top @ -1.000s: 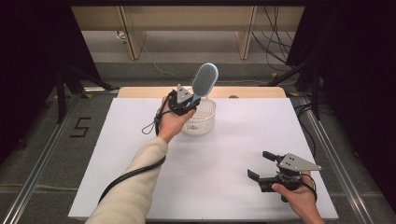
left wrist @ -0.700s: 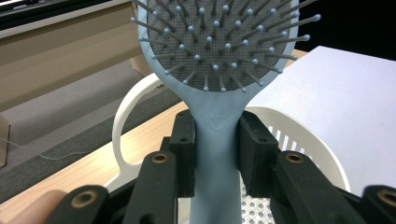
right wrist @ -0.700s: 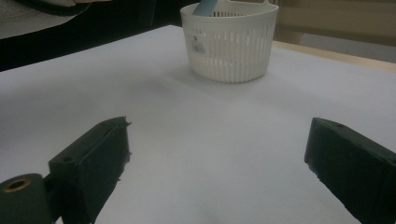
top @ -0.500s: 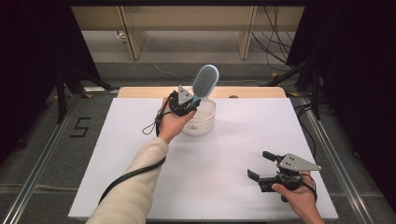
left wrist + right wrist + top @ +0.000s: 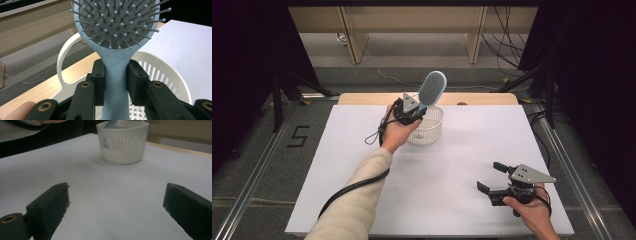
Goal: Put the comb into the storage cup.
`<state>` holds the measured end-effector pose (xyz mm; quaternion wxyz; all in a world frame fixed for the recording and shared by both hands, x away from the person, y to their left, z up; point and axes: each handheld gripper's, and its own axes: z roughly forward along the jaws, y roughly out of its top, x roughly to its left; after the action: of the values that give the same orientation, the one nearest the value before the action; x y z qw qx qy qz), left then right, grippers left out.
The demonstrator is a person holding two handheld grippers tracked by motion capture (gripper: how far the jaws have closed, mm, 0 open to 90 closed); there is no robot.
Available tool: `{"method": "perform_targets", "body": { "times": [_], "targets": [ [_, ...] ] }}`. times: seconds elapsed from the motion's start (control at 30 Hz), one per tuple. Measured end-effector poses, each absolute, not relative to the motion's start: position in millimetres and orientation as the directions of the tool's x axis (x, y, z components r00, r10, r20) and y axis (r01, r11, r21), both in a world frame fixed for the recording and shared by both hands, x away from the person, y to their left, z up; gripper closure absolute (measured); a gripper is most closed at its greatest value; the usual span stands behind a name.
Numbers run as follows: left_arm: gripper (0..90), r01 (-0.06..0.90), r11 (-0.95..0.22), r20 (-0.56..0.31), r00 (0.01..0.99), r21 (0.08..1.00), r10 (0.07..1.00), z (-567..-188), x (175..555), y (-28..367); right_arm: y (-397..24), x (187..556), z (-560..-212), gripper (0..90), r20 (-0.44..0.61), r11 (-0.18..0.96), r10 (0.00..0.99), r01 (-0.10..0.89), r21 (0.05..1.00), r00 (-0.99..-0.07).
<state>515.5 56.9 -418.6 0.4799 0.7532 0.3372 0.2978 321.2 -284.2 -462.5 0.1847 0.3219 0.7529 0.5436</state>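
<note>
I observe the left tongs [image 5: 418, 111] at the far middle of the white bench [image 5: 337, 165], pinching the handle of a light blue hairbrush [image 5: 432, 88]. In the left gripper view the two black jaws press on either side of the handle just below the head, and the grey bristle pad faces the camera. The brush stands roughly upright, head raised and tilted slightly to the right in the high view, with its handle reaching down into a white slotted basket [image 5: 428, 131]. I cannot tell whether the handle's end touches the basket floor. The basket rests on the bench just beside the left hand [image 5: 396, 131]; its looped handle [image 5: 62, 62] shows to the left of the brush in the left gripper view.

I note the right tongs [image 5: 492, 179] near the front right corner of the bench, jaws spread wide with nothing between them, well apart from the basket. The right hand [image 5: 532, 212] grips them from below. In the right gripper view the basket stands ahead, bearing a small label [image 5: 106, 145] on its wall.
</note>
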Motion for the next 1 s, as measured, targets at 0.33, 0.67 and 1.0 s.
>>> {"method": "perform_targets", "body": {
  "times": [0.33,0.67,1.0],
  "targets": [
    [69.6,0.226,-0.32,0.129,0.597,0.92,0.792,-420.1,516.8,57.5,-284.2,321.3,-462.6,7.3,0.072,0.202,0.685,0.284,0.937,-0.725],
    [69.5,0.234,-0.328,0.132,0.596,0.915,0.792,-422.0,517.9,56.7,-284.2,321.3,-462.7,7.3,0.072,0.202,0.685,0.284,0.937,-0.725],
    [67.1,0.269,-0.363,0.138,0.602,0.892,0.786,-423.6,519.5,54.0,-284.5,321.5,-463.1,7.3,0.07,0.206,0.685,0.285,0.936,-0.725]
  ]
}}
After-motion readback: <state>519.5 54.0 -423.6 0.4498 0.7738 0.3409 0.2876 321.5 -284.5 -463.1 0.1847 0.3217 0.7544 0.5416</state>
